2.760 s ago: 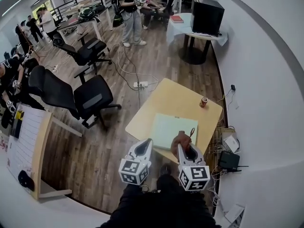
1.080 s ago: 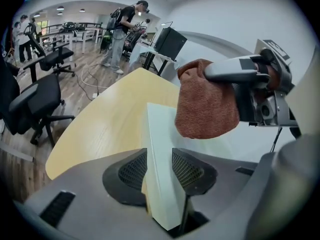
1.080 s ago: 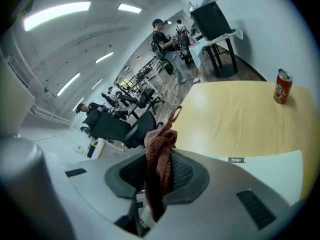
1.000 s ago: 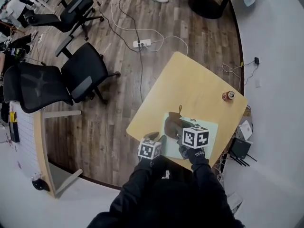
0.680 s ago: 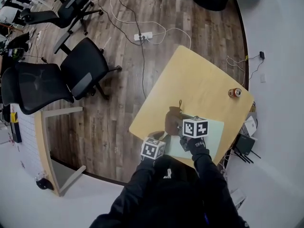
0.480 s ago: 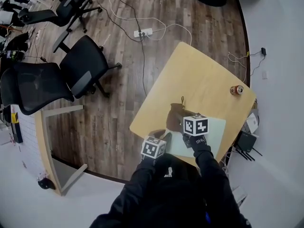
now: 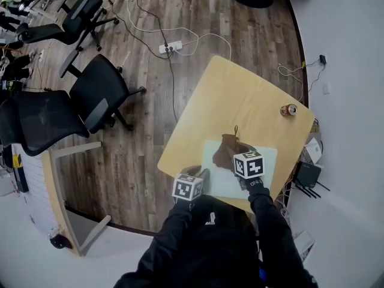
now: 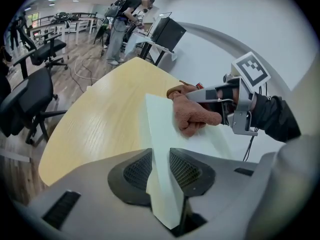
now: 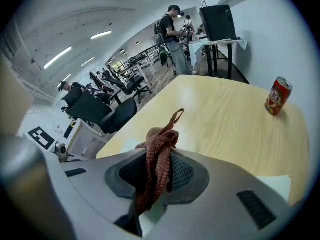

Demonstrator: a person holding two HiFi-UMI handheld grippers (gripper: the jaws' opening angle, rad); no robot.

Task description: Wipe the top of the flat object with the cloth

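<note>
Lowered since a second ago, the right gripper now has its load down on the work, and the left gripper's jaws have just been closing, with the sheet's near corner between them. That left gripper clamps the pale green flat rectangular sheet at its 7 o'clock corner, likely to keep it from sliding under the wiping. The right gripper's jaws are pinched on the rust-brown terry cloth, whose bunched bulk hangs past the jaw tips and rests on the sheet towards its 10 o'clock side, so that soft fabric rather than hard jaw meets the surface. The sheet lies flat at the 6 o'clock edge of the light wooden table, close to the person, within reach of both hands. A red drink can stands upright at about 2 o'clock from the sheet, well apart from it and out of the wiping path. By count: two grippers, one cloth, one sheet, one can, one table.
</note>
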